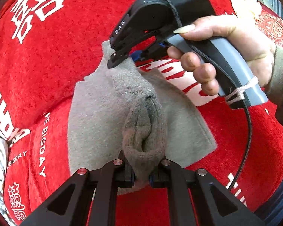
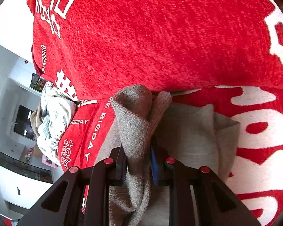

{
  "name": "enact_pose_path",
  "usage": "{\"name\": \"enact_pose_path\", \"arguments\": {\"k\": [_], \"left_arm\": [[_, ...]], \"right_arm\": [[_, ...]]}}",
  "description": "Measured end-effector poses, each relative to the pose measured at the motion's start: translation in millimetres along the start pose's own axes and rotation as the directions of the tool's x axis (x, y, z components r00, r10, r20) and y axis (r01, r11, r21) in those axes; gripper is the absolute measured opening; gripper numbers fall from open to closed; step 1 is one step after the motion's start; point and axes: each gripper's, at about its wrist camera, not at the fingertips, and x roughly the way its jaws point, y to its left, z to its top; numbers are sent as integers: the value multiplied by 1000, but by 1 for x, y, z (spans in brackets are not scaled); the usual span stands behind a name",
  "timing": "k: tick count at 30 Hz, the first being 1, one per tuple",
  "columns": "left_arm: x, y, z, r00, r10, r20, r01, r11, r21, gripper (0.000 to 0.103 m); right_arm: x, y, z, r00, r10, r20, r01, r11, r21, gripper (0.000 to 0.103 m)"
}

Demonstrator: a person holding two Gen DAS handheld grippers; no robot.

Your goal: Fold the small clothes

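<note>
A small grey fleece garment (image 1: 103, 113) lies on a red cover with white lettering (image 1: 47, 75). My left gripper (image 1: 142, 171) is shut on a bunched fold at its near edge, and the cloth puckers up between the fingers. At the garment's far corner my right gripper (image 1: 118, 56), held by a hand (image 1: 226, 43), is shut on the cloth. In the right wrist view, the right gripper (image 2: 138, 162) pinches a raised fold of the grey garment (image 2: 188, 131), which stands up above the fingertips. The rest lies flat to the right.
The red cover (image 2: 160, 37) rises as a cushioned back behind the garment. A crumpled white patterned cloth (image 2: 52, 116) lies at the cover's left end. Beyond that edge is a room with a white cabinet (image 2: 18, 179). A black cable (image 1: 249, 131) hangs from the right gripper's handle.
</note>
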Motion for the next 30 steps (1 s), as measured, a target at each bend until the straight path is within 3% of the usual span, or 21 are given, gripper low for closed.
{"name": "enact_pose_path", "arguments": {"k": [11, 23, 27, 28, 30], "left_arm": [[18, -43, 18, 999, -18, -28, 20, 997, 72, 10], [35, -50, 20, 998, -10, -63, 16, 996, 86, 11], [35, -52, 21, 998, -11, -66, 16, 997, 77, 11], [34, -49, 21, 997, -19, -71, 23, 997, 68, 12], [30, -40, 20, 996, -54, -75, 57, 998, 38, 41]], "right_arm": [[-13, -40, -2, 1000, 3, 6, -3, 1000, 24, 22], [-4, -70, -9, 1000, 20, 4, -21, 999, 48, 24], [-9, -78, -11, 999, -51, 17, 49, 997, 62, 35], [-15, -82, -11, 997, -73, 24, 71, 993, 94, 42], [-26, -86, -13, 996, -73, 48, 66, 990, 127, 53]]}}
